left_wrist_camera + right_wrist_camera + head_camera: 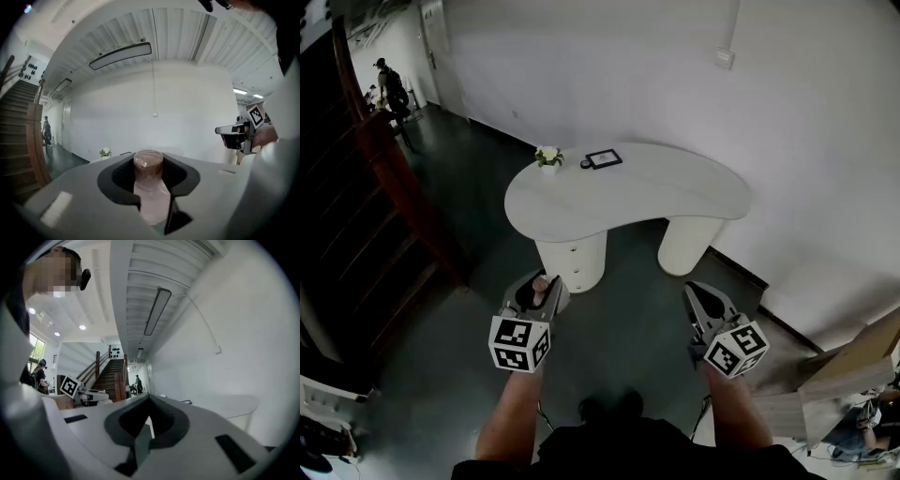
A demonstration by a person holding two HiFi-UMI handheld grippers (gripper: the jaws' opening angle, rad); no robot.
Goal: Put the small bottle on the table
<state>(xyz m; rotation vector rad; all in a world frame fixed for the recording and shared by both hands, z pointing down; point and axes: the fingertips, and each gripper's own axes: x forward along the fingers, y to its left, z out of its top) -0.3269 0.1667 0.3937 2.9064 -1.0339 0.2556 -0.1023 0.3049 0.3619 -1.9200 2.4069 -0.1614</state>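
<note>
A small bottle [149, 165] with a brown cap and pale pink body stands upright between the jaws of my left gripper [150, 180], which is shut on it. From the head view the bottle [541, 284] shows as a pinkish top inside the left gripper [538, 291], held over the dark floor in front of the white kidney-shaped table [675, 192]. My right gripper [703, 300] hangs level with it to the right, its jaws together with nothing between them [146, 423].
On the table's far left stand a small potted plant [548, 157] and a dark flat frame [603, 158]. A wooden staircase [366, 206] rises at the left. A person [391, 89] stands far down the hall. Wooden boards [853, 370] lie at the right.
</note>
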